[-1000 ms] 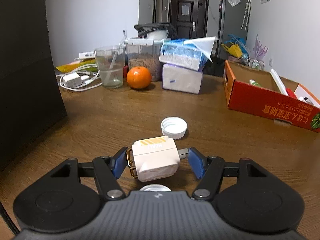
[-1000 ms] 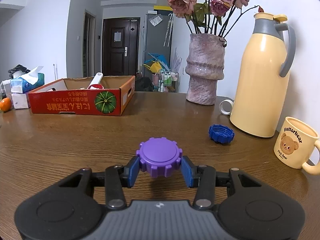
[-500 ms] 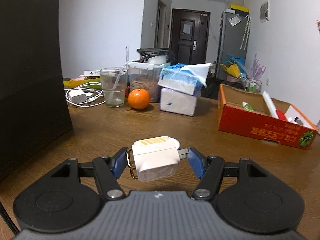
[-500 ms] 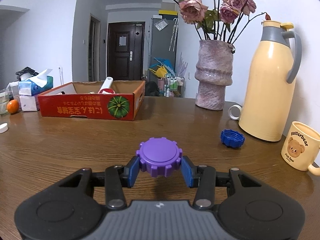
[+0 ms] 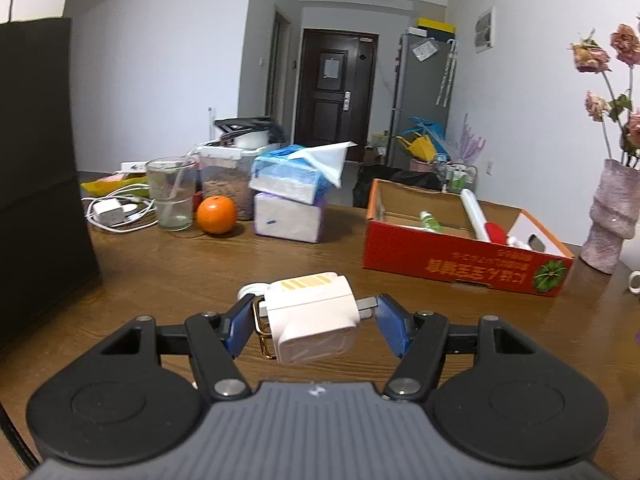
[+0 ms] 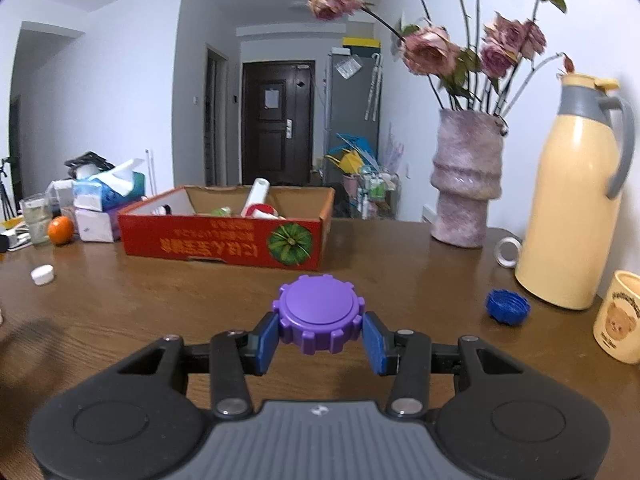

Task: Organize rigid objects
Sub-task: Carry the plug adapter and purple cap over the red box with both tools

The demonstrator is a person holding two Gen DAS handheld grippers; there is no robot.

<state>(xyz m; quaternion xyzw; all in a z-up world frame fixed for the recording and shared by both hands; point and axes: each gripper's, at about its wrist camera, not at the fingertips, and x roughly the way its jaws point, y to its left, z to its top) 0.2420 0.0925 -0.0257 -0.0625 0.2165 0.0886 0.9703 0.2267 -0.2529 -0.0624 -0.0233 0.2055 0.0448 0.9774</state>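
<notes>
A: What does each hand carry?

B: The left gripper is clamped on a white plug; the pads press on its prongs and a brass clip, so the body hangs tilted between them, clear of the tabletop. The right gripper is closed on a purple cap, held by its ribbed rim, flat face up, also off the wood.

A: Why held that way?

B: My guess: both are on their way to the red box, which stands open near the far edge and already holds a white tube and other bits. Gripping the cap by its rim keeps it level for dropping in.

A: Anything left to collect?

B: A white cap lies toward the left edge, and a blue cap sits just beside the thermos at the right.

A: What can't you make out?

B: In the left view the plug hides most of the white cap behind it. The box walls conceal much of its contents, and the mug is cut off by the frame.
</notes>
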